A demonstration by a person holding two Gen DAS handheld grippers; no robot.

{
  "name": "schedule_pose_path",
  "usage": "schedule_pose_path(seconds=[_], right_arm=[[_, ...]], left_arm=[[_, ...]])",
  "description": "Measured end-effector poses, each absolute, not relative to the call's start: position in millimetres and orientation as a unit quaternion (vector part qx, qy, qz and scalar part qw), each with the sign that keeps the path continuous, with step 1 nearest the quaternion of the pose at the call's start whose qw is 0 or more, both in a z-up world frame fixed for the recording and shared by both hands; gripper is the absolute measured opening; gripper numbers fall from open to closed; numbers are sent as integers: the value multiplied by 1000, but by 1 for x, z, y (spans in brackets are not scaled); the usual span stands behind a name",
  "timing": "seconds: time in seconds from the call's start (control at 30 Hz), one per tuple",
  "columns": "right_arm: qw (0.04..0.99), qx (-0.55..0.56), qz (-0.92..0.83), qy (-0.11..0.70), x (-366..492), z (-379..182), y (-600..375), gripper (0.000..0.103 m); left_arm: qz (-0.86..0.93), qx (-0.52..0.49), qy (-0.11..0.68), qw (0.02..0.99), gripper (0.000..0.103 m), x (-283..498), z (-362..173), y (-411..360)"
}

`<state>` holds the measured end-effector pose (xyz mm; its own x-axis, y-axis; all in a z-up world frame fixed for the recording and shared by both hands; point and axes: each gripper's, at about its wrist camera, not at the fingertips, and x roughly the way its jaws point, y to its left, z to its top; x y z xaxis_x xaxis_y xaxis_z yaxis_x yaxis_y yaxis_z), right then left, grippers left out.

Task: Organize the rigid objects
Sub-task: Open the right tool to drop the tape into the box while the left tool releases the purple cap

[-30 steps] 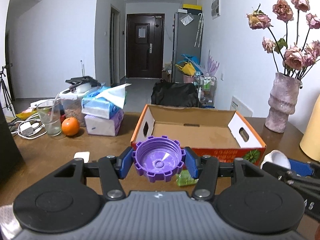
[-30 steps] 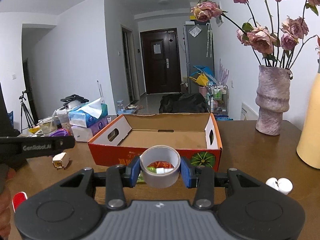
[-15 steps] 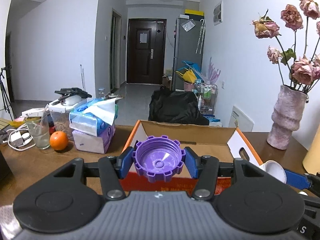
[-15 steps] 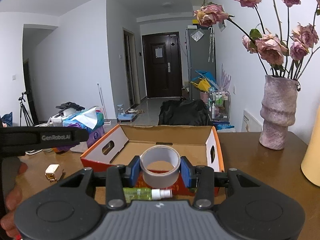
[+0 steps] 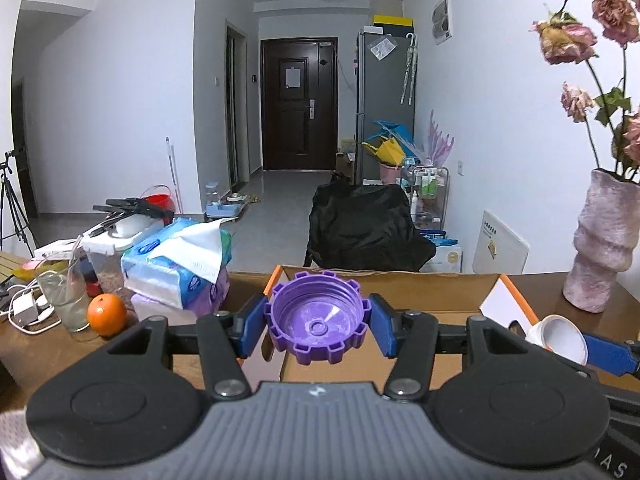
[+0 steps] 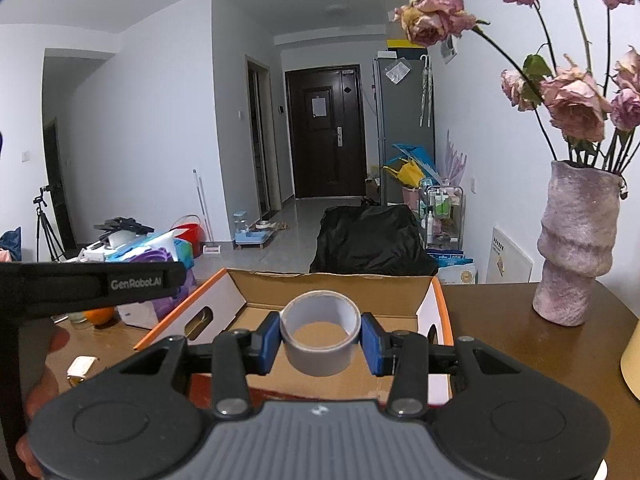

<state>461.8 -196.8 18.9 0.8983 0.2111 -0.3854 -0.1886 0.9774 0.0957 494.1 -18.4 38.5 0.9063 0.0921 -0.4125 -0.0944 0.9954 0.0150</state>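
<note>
Purple notched plastic lid (image 5: 318,322), hollow side facing the camera, is pinched between the blue pads of the left gripper (image 5: 318,326); jaws pressed against its rim on both sides. It is held above the near left part of the open orange-edged cardboard box (image 5: 440,288). Grey roll of tape (image 6: 320,334), hole turned upward, is clamped between the blue pads of the right gripper (image 6: 320,340); it is held over the box interior (image 6: 340,288), near the front wall. Brown bare floor of the box is seen through the roll.

Box rests on the dark wooden surface (image 6: 500,340). To its left, in the left wrist view: stacked tissue packs (image 5: 176,268), an orange fruit (image 5: 106,314), a clear glass (image 5: 66,300), white cables (image 5: 24,312). To its right: a mottled pink ceramic vase (image 6: 576,244) with dried pink roses (image 6: 572,100). A small white block (image 6: 82,366) lies on the surface left of the box in the right wrist view.
</note>
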Motion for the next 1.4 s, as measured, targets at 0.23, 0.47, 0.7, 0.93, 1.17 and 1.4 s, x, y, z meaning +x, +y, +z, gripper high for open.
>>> schedule_pose_path(seconds=[0.23,0.47,0.7,0.93,1.17,1.4], right_arm=[[971,21,96,216,491,12,-195,41],[968,10,90,232,515,1,-188,41],[967,15,89,238,533,-8,-189,41],[963,22,83,254,546,-22,-190,41],[963,26,66,260,550,-33,-194,41],[961,31,71,267,553,-38,-196,42]], left_arm=[[43,-14,219,975,56,526,26,-16],[53,-23,237,970,56,555,3,-8],[51,-31,246,967,56,565,-12,-3],[48,-26,258,965,56,574,-25,-2],[51,-10,256,965,56,572,-31,-5],[49,-8,253,966,57,569,-29,-4]])
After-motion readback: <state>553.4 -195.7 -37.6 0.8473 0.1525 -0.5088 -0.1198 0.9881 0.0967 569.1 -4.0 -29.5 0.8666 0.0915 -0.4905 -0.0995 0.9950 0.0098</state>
